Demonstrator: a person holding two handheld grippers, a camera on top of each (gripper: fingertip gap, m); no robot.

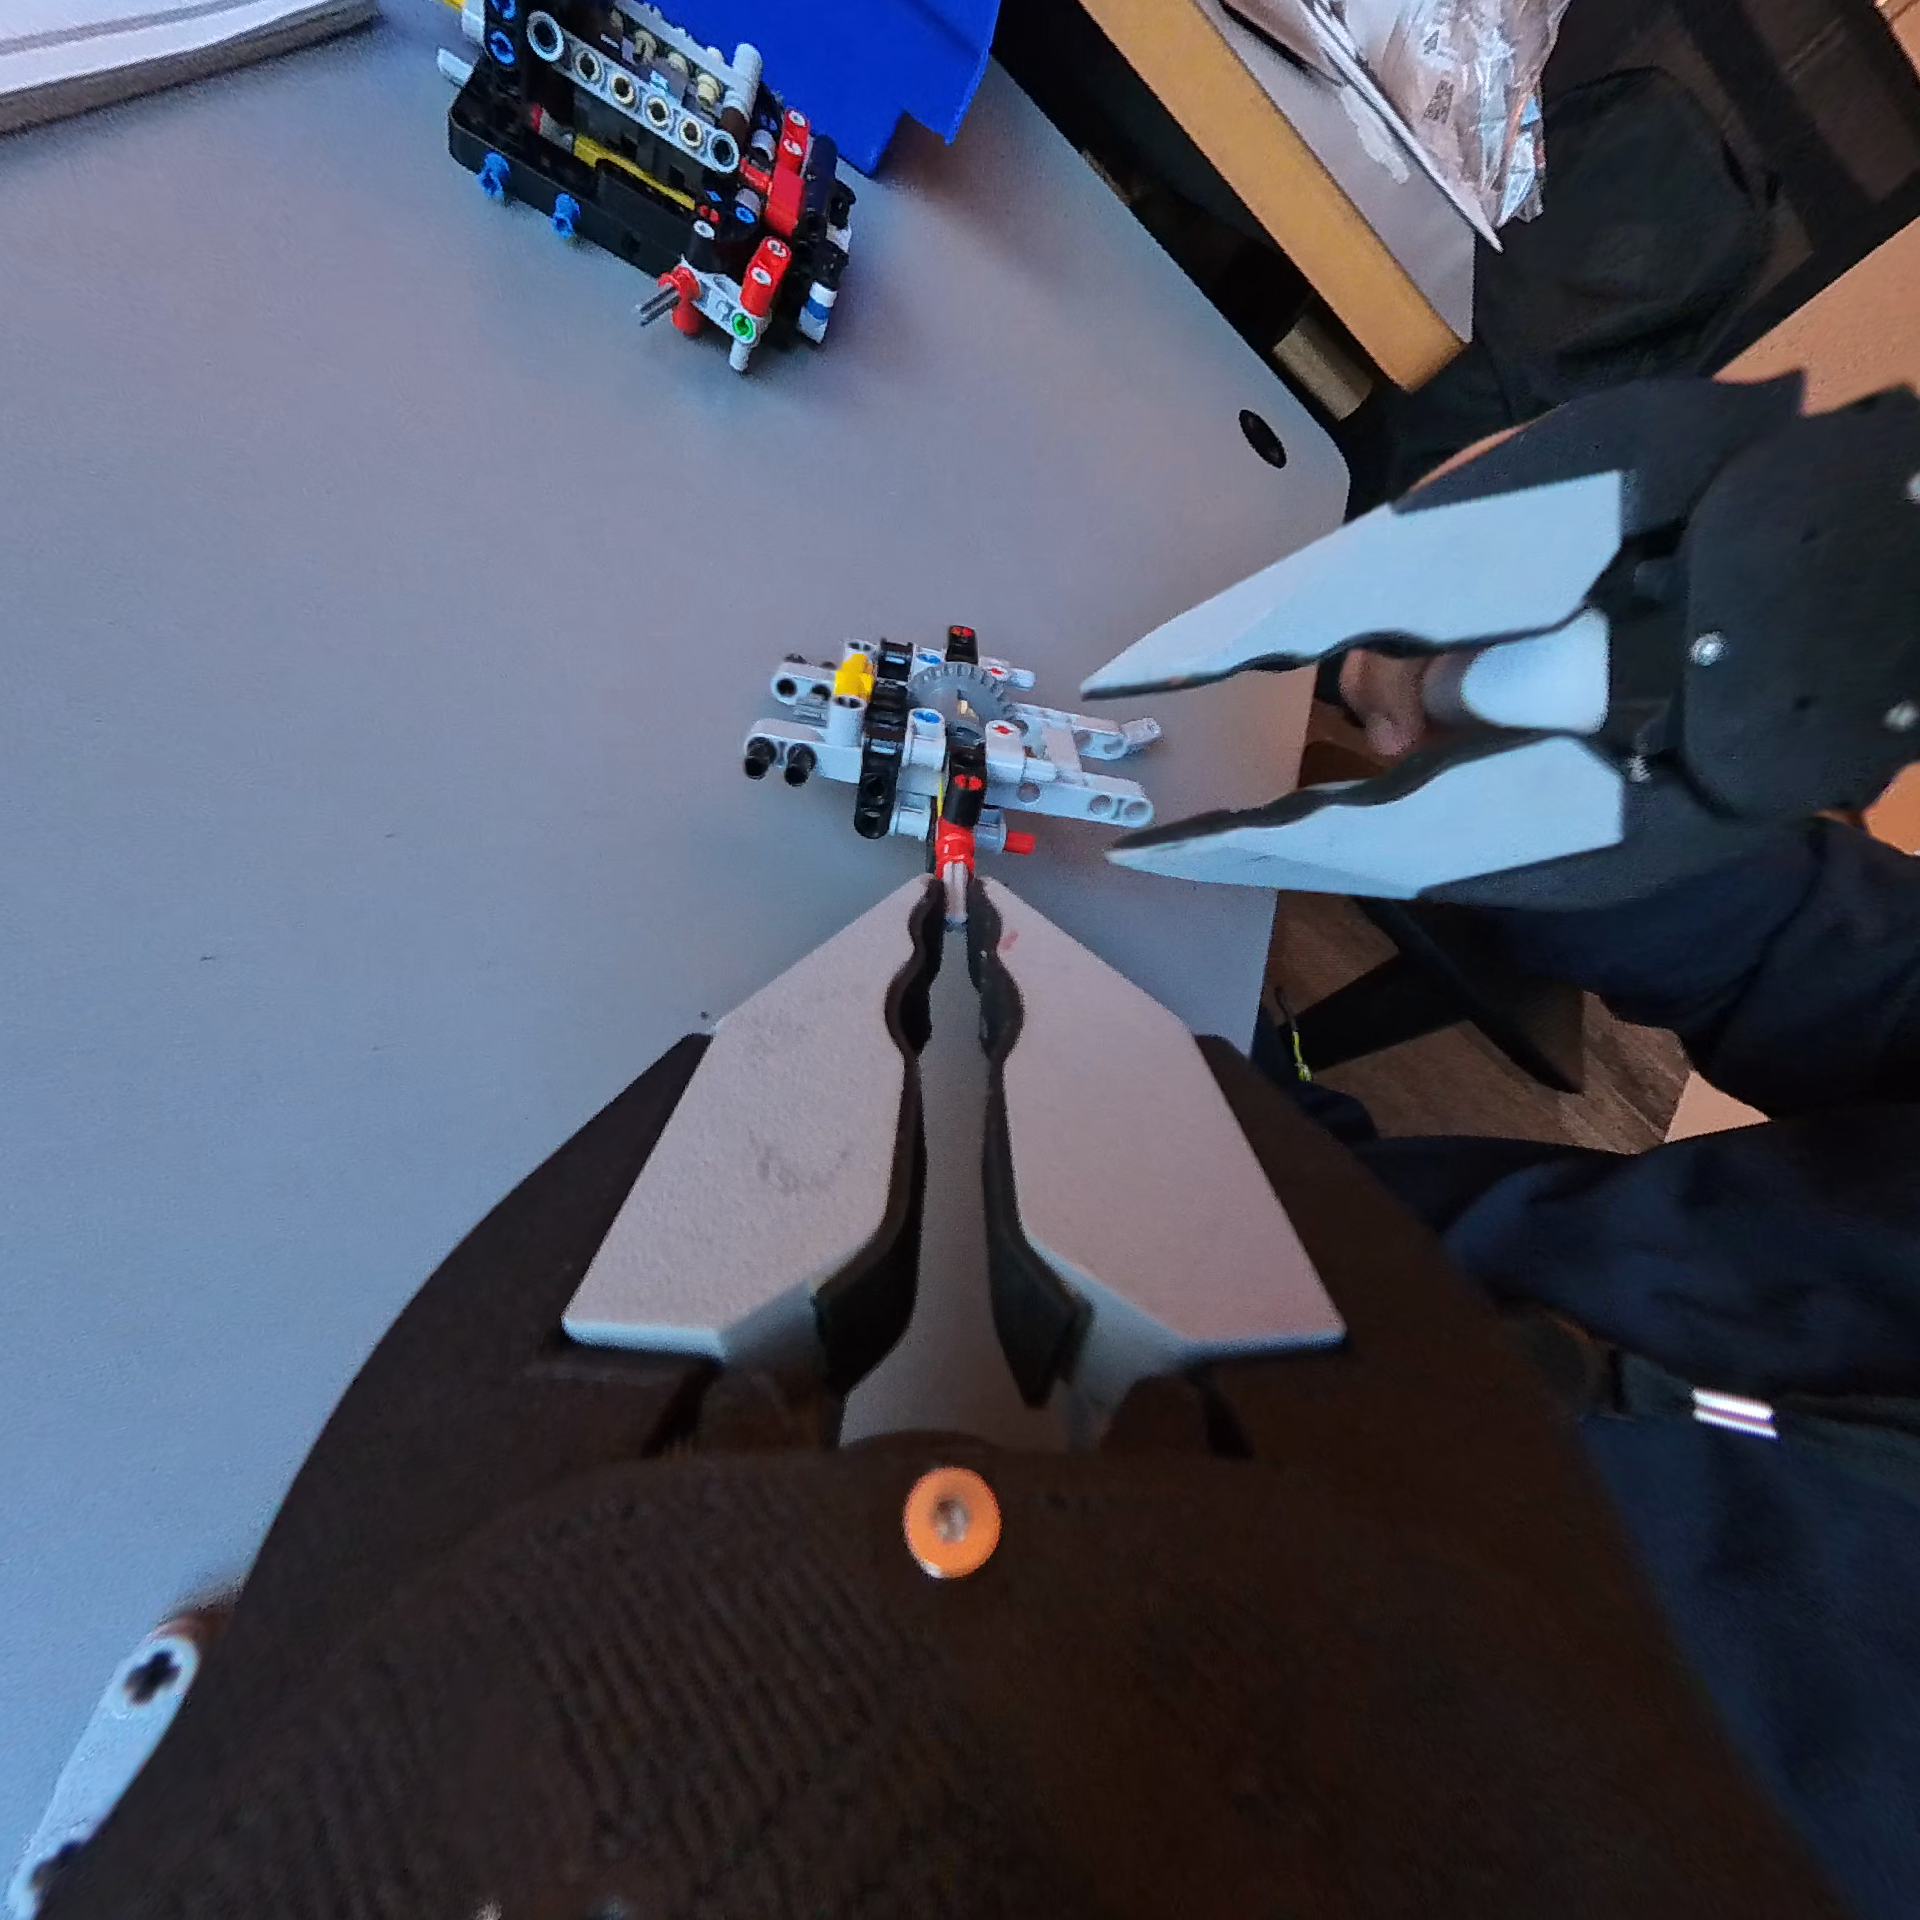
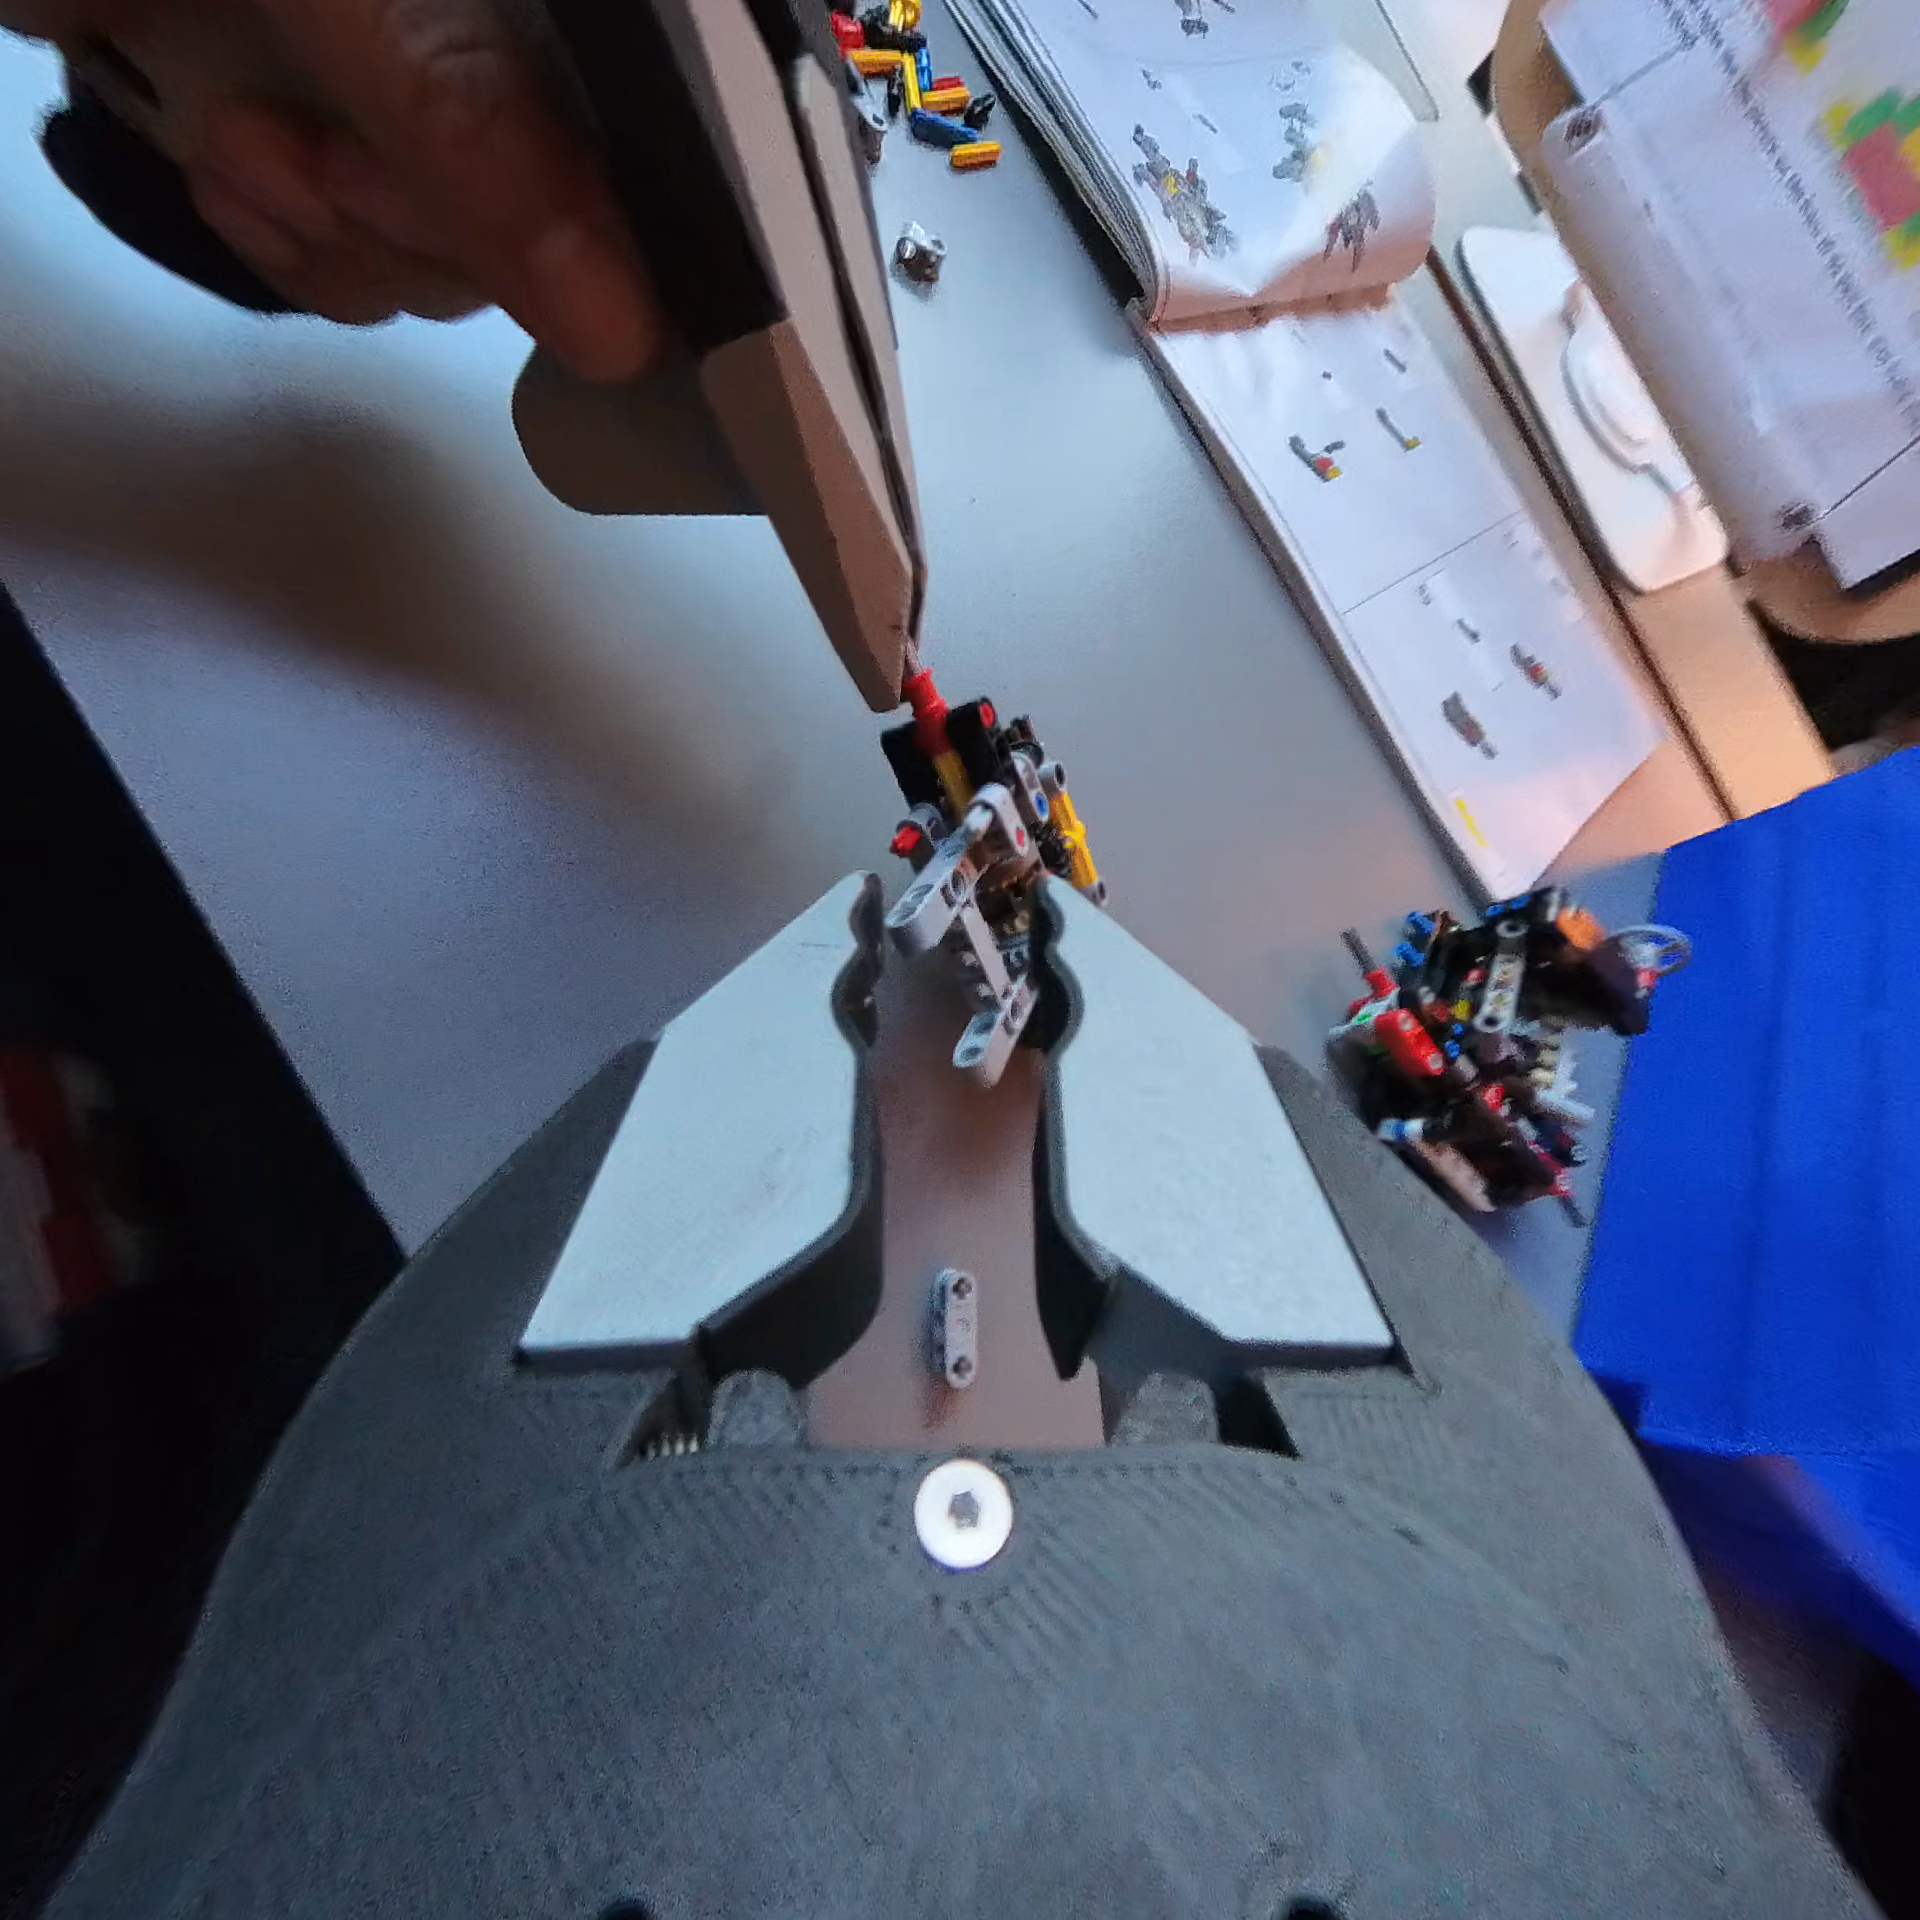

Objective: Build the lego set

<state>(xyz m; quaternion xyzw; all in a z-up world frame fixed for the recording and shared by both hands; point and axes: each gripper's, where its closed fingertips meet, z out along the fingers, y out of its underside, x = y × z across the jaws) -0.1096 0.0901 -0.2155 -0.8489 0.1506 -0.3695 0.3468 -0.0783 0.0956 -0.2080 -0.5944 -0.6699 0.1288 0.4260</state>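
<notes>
While the left gripper [image 1: 954, 902] pinches the small assembly's [image 1: 940, 743] red-tipped pin [image 1: 954, 857], the right gripper's [image 2: 961, 961] jaws gape around its grey beams (no visible squeeze).

Small grey-and-black brick assembly [image 1: 940, 743] with grey gear, yellow piece, red pins and pale beams, lying flat on tabletop [image 1: 416, 675] near its edge. Thin pale axle [image 1: 956, 896] with red bush sticking out of assembly's near side. Beam ends projecting off assembly's far side.
</notes>
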